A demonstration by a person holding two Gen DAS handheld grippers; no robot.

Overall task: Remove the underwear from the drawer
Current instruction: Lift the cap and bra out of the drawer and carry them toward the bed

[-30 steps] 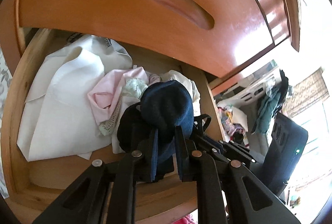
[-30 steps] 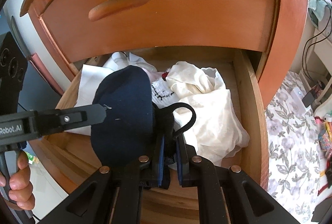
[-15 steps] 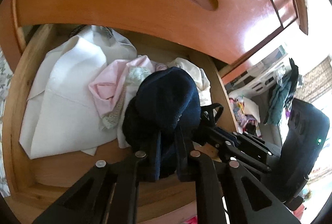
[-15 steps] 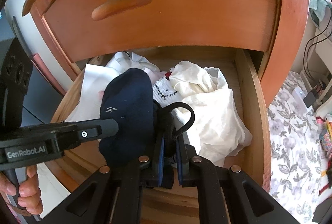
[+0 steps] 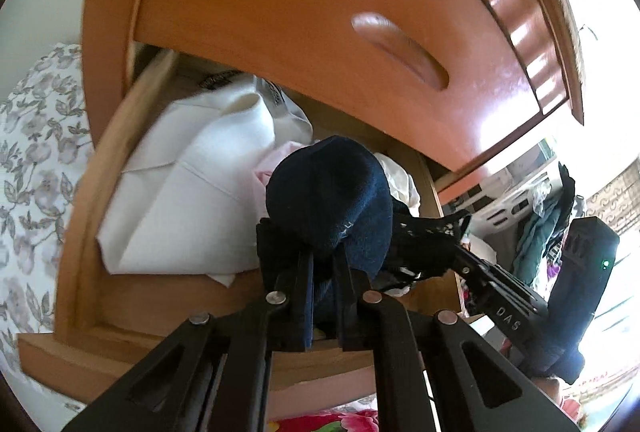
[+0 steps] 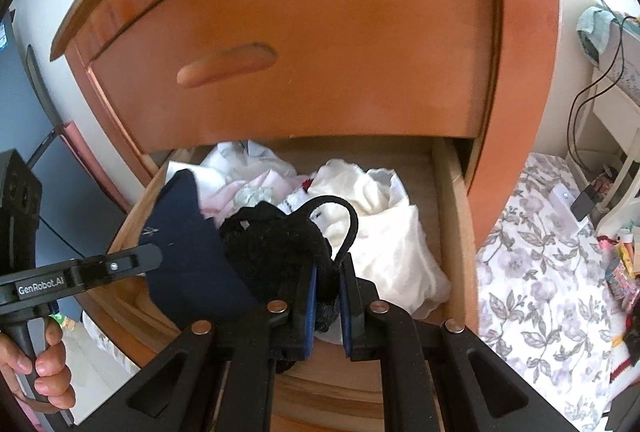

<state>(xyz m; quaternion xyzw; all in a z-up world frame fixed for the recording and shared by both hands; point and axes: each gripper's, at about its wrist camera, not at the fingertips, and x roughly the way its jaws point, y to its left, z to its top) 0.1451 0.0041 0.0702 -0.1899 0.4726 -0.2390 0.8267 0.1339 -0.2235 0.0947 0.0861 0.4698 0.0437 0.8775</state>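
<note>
The open wooden drawer (image 6: 454,216) holds white and pink clothes. My left gripper (image 5: 322,264) is shut on a navy blue garment (image 5: 332,200), held up above the drawer's front part. My right gripper (image 6: 328,284) is shut on a black lacy piece of underwear (image 6: 276,244) with a thin black strap looping up. In the right wrist view the navy garment (image 6: 188,244) hangs left of the black one, touching it, with the left gripper's finger (image 6: 128,262) across it. The right gripper's arm (image 5: 500,296) shows at the right of the left wrist view.
A closed drawer front with a wooden handle (image 6: 228,66) hangs over the open drawer. Folded white cloth (image 5: 192,192) fills the drawer's left, crumpled white cloth (image 6: 384,228) its right. Flowered bedding (image 6: 540,272) lies to the right. A hand (image 6: 44,372) grips the left tool.
Both grippers have pulled back and up from the drawer with their garments. The navy and black pieces have lifted off the pile and spread a little apart.
</note>
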